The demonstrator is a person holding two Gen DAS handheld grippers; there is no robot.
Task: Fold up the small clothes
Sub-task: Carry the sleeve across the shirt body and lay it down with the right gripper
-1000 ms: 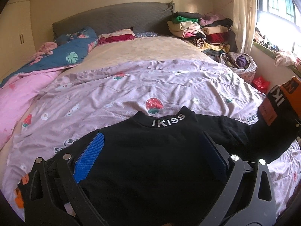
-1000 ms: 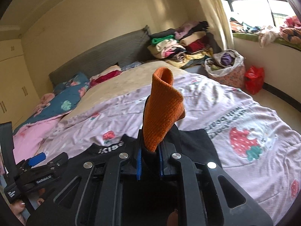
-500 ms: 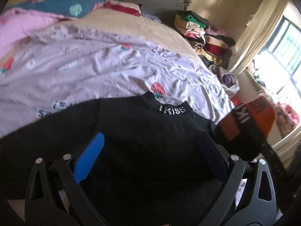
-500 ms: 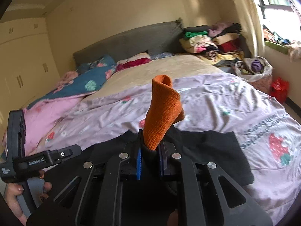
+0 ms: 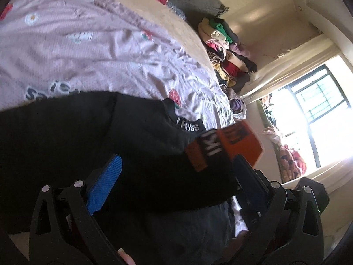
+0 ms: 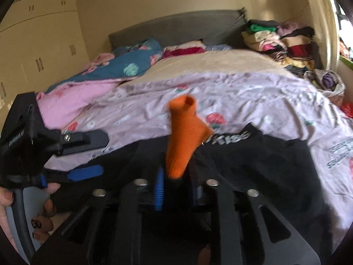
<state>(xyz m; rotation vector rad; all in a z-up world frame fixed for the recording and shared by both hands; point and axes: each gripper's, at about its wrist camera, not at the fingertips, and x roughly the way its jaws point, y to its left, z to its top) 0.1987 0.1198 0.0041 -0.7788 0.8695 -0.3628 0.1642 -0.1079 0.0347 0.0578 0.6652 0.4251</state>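
**Letting the sleeve go across the body**

The black top (image 6: 253,167) lies spread on the near part of the lilac strawberry quilt (image 6: 253,97), collar toward the far headboard. Its orange cuff (image 6: 183,137) stands up out of the right gripper (image 6: 176,187), brought in over the middle of the garment. To do this fold well, I judge the sleeve should land flat and square across the chest before the cuff drops, with the fold line running straight from shoulder to hem (a twisted sleeve will bulk up the later folds).

The right gripper's jaws are opening, and the dark sleeve fabric below the cuff sits between the blue pads (image 6: 159,190); the gap is small, and the left pad no longer looks pressed on the cloth. The left gripper (image 5: 176,181) has its jaws wide apart over the top's near body, holding nothing. In its view the cuff's orange and lettered band lies just beyond the right finger.
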